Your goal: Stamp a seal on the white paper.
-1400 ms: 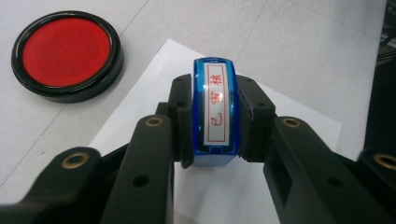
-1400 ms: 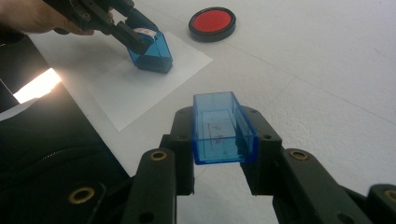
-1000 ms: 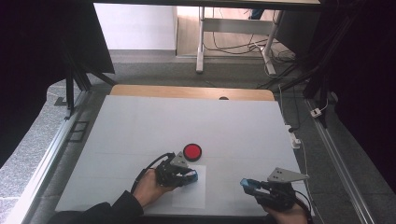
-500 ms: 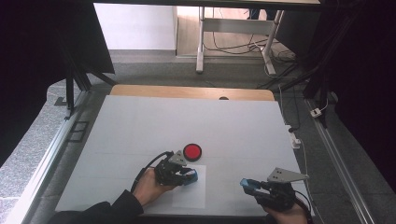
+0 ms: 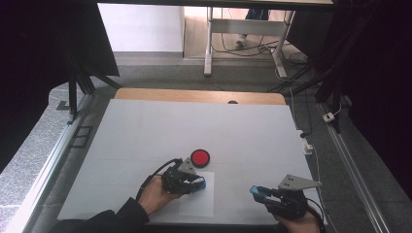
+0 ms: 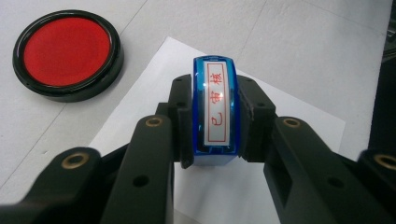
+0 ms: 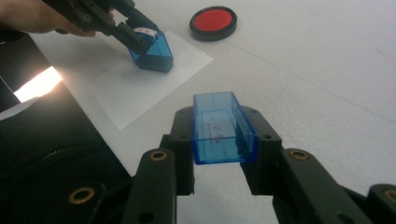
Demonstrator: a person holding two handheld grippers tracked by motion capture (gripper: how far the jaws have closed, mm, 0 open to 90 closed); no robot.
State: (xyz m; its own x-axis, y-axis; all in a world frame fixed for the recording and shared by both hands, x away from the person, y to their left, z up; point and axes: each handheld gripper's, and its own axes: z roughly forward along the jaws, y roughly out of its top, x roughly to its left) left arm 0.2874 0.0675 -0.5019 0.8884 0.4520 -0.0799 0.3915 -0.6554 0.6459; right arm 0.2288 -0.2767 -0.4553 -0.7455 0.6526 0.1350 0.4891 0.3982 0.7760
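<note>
My left gripper (image 5: 197, 183) is shut on a blue stamp (image 6: 215, 109) whose top label carries red characters. The stamp (image 7: 152, 51) leans with its base down on a white sheet of paper (image 7: 135, 88) near the table's front edge. A round black ink pad with a red face (image 5: 200, 158) lies just beyond the paper (image 5: 197, 201); in the left gripper view the pad (image 6: 67, 53) is at upper left. To the right, my right gripper (image 5: 256, 191) is shut on the stamp's clear blue cap (image 7: 222, 128), held just above the table with its hollow side up.
A white mat (image 5: 194, 126) covers the table, with a wooden strip (image 5: 194, 95) along the far edge. Metal rails (image 5: 46, 170) run down both sides. Desk legs and cables (image 5: 291, 73) stand on the floor behind. The front edge lies right under both hands.
</note>
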